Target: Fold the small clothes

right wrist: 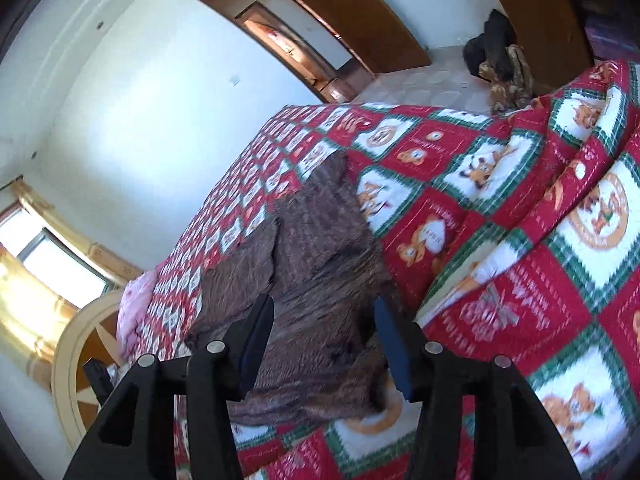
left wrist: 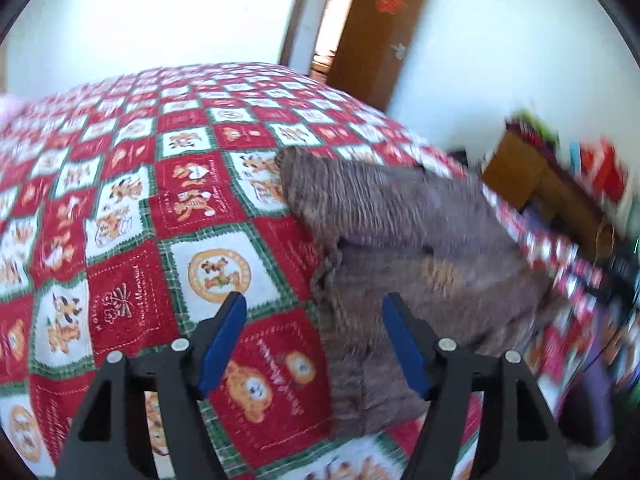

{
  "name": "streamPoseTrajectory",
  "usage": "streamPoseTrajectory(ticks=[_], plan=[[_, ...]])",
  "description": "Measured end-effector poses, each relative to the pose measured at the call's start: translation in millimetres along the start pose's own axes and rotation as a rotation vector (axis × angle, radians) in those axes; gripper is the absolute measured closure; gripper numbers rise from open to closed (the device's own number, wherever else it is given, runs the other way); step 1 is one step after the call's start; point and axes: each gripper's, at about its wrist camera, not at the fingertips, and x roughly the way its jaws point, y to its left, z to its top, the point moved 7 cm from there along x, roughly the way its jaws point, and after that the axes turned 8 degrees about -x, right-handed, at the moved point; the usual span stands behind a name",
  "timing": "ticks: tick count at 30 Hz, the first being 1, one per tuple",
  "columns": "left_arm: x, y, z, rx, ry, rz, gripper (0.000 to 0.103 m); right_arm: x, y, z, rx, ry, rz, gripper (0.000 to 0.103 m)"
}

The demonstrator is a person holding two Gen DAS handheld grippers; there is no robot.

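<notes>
A small brown knitted garment point(left wrist: 400, 240) lies folded on a red, white and green patchwork bedspread point(left wrist: 140, 208). In the left wrist view my left gripper point(left wrist: 314, 300) hovers over the garment's near left edge, its blue-padded jaws open with nothing between them. In the right wrist view the same brown garment point(right wrist: 312, 264) fills the middle of the picture. My right gripper point(right wrist: 324, 304) stands open just above its near part, and the pads press on nothing.
The bedspread point(right wrist: 500, 208) covers the whole bed and bunches into a ridge at the right. A brown door point(left wrist: 380, 28) stands open behind the bed. A wooden stand with colourful items point(left wrist: 560, 168) is at the bed's right side. Dark clothes point(right wrist: 496, 52) lie on the floor.
</notes>
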Motion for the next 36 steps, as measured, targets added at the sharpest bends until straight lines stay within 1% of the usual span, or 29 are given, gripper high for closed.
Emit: streamPoseTrajectory(ticks=[1, 2, 4, 6, 10, 13, 16, 19, 21, 23, 25, 27, 28, 30, 32, 35, 36], plan=[[4, -2, -3, 0.052, 0.005, 0.036, 0.03, 1, 3, -4, 0.001, 0.013, 0.011, 0.049], [9, -3, -9, 0.137, 0.012, 0.096, 0.03, 3, 4, -7, 0.002, 0.024, 0.019, 0.049], [15, -2, -16, 0.238, 0.04, 0.158, 0.03, 5, 5, -13, 0.006, 0.047, 0.021, 0.049], [18, 0, -22, 0.28, 0.075, 0.148, 0.03, 3, 3, -18, 0.011, 0.056, 0.018, 0.049], [23, 0, -18, 0.305, 0.108, 0.113, 0.03, 5, -4, -24, 0.051, 0.074, 0.015, 0.049], [24, -10, -14, 0.355, 0.096, 0.098, 0.03, 4, -10, -27, 0.075, 0.08, 0.006, 0.049], [31, -24, -6, 0.39, 0.083, 0.064, 0.03, 2, -15, -30, 0.09, 0.078, -0.001, 0.049], [40, -38, 6, 0.38, 0.057, 0.008, 0.03, 2, -19, -32, 0.099, 0.081, -0.004, 0.049], [45, -47, 13, 0.349, 0.038, -0.045, 0.03, 0, -19, -34, 0.102, 0.079, -0.004, 0.049], [53, -53, 18, 0.309, 0.042, -0.086, 0.03, -1, -20, -36, 0.108, 0.081, -0.004, 0.049], [61, -57, 18, 0.285, 0.058, -0.102, 0.037, 0, -22, -38, 0.118, 0.089, 0.001, 0.049], [67, -58, 15, 0.26, 0.081, -0.12, 0.051, -1, -24, -39, 0.125, 0.09, 0.002, 0.049], [69, -58, 13, 0.251, 0.092, -0.123, 0.055, -1, -24, -39, 0.128, 0.089, 0.006, 0.049], [72, -57, 7, 0.236, 0.111, -0.127, 0.073, -1, -25, -39, 0.133, 0.087, 0.011, 0.049], [72, -55, 0, 0.221, 0.133, -0.132, 0.075, -1, -24, -39, 0.129, 0.086, 0.012, 0.049], [69, -53, 0, 0.195, 0.122, -0.137, 0.075, 0, -24, -38, 0.125, 0.082, 0.02, 0.049], [68, -52, 0, 0.18, 0.121, -0.138, 0.076, -1, -24, -36, 0.121, 0.078, 0.024, 0.049]])
